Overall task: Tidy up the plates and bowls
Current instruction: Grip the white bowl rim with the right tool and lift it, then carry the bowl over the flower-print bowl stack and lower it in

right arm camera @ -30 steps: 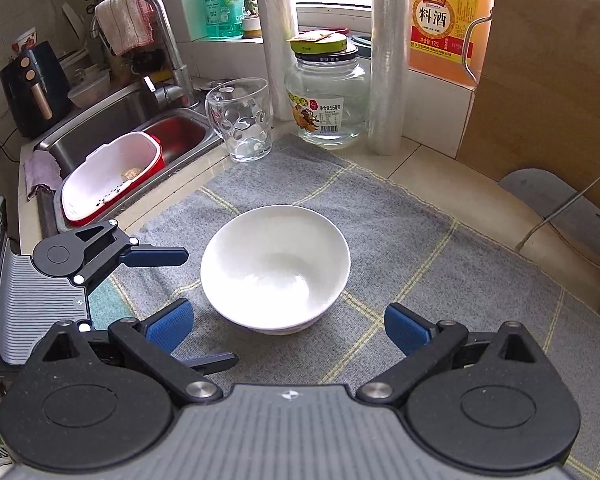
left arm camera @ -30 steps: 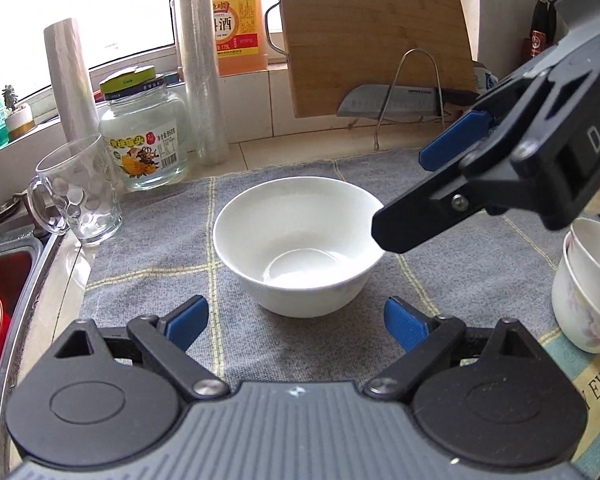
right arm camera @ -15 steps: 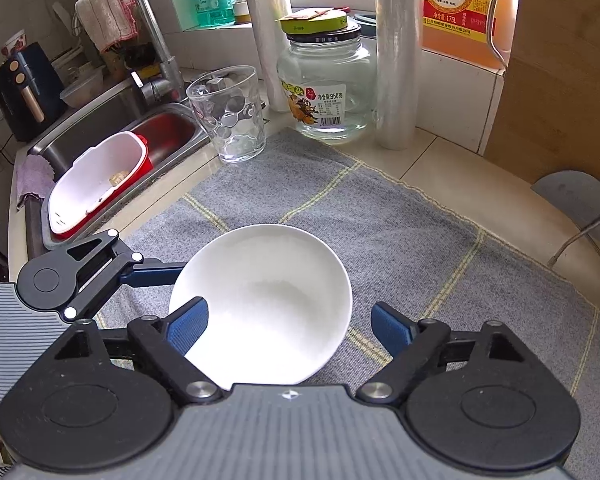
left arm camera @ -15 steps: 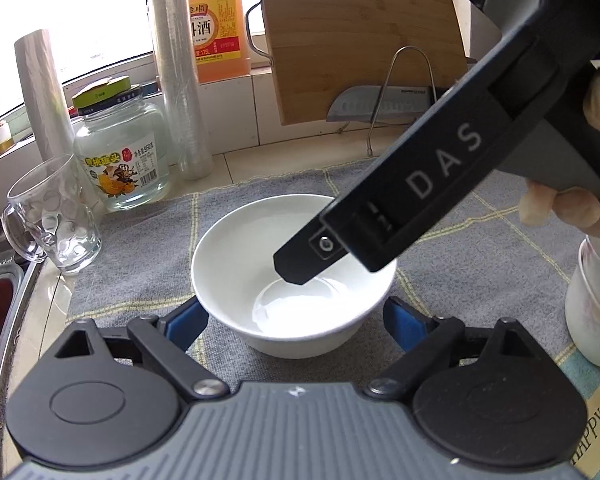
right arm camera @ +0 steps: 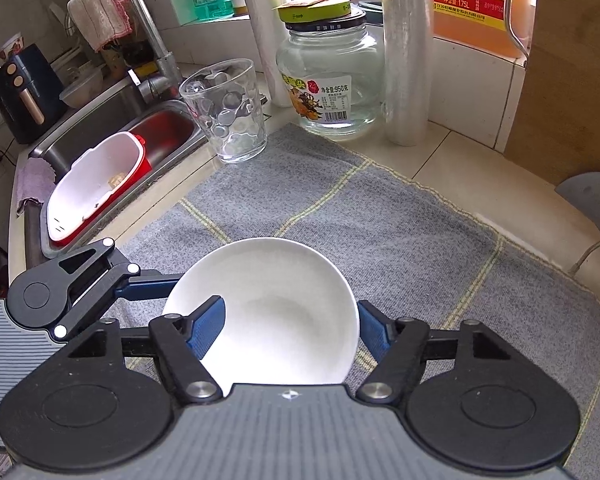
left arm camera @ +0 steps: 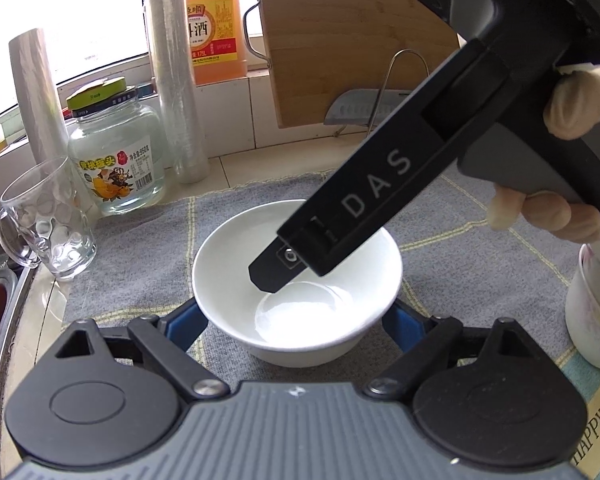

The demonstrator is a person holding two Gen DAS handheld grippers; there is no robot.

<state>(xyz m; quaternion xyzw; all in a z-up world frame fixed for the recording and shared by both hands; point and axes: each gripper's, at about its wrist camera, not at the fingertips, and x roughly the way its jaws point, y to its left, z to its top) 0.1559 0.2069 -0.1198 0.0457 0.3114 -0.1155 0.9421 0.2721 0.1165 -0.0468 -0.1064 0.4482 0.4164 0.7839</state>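
A white bowl sits on a grey checked mat; it also shows in the right wrist view. My left gripper is open, its blue pads on either side of the bowl's near side, partly hidden by it. My right gripper is open and reaches down over the bowl: one blue finger lies inside the bowl, the other outside its right rim. The right gripper's body crosses above the bowl in the left wrist view. Stacked floral cups stand at the right.
A glass mug, a glass jar, two film rolls and an orange bottle stand behind the mat. A cutting board leans at the back. A sink with a red-and-white tub is at the left.
Both grippers have moved closer to the bowl. The right gripper has come down over it, one finger now inside. The left pads now flank the bowl.
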